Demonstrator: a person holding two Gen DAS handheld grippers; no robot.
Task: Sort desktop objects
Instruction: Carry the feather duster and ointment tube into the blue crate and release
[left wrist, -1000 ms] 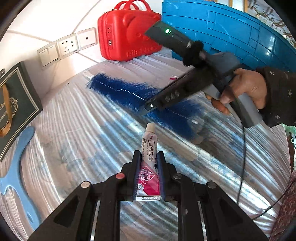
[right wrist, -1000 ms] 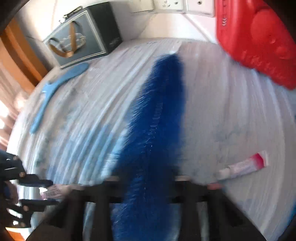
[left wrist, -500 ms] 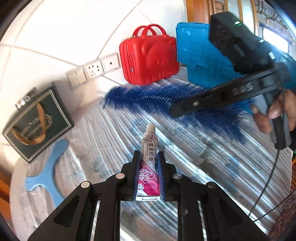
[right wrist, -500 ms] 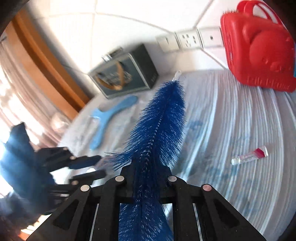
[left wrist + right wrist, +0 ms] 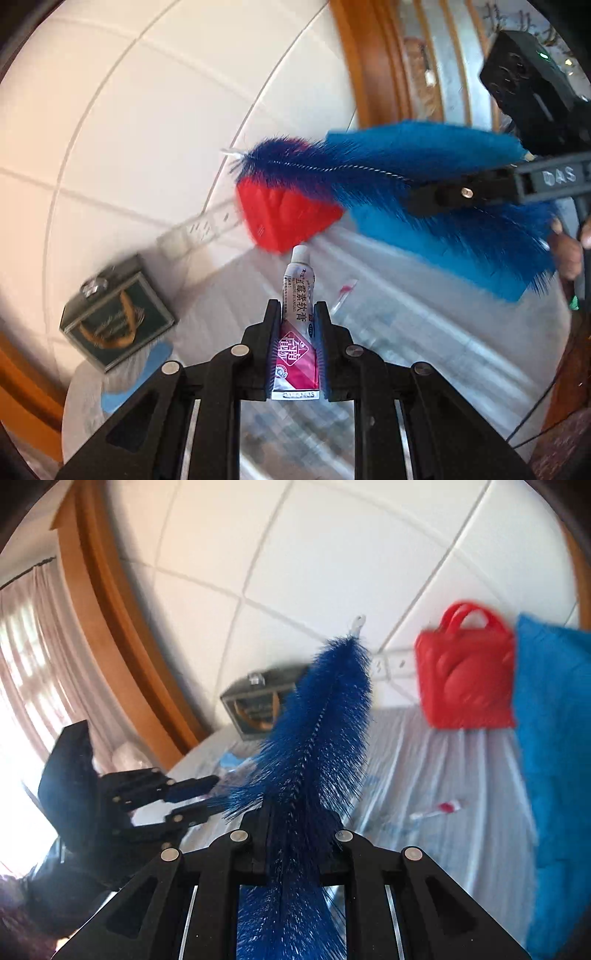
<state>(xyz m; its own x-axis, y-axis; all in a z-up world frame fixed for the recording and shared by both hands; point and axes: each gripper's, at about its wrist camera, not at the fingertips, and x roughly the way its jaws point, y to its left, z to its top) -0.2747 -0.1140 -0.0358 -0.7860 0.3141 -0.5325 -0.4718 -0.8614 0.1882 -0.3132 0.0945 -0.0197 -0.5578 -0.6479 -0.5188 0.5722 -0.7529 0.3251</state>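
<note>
Ointment tube [image 5: 297, 325] pinched upright between the fingers of the left tool [image 5: 297, 350], cap end forward, crimped end back toward the camera, raised above the table [image 5: 424, 354]. Blue bottle brush [image 5: 317, 746] clamped in the right tool [image 5: 291, 849] near its lower part, wire tip pointing up toward the tiled wall, also raised off the table.

Both loads apparently in transit toward a drop spot; destination not identifiable here. Best carried level and slowly: long bristles sweep wide and could knock the red case [image 5: 465, 679] or the blue crate [image 5: 554, 775] standing at the back. Worth keeping the two tools well apart so bristles do not snag the tube. Tube held mid-body, so firm but not crushing pressure. Small red-ended tube [image 5: 437, 810] lies on the table, yet to be sorted. Dark gift box [image 5: 116, 317] and light-blue flat piece [image 5: 144, 373] at the left side.
</note>
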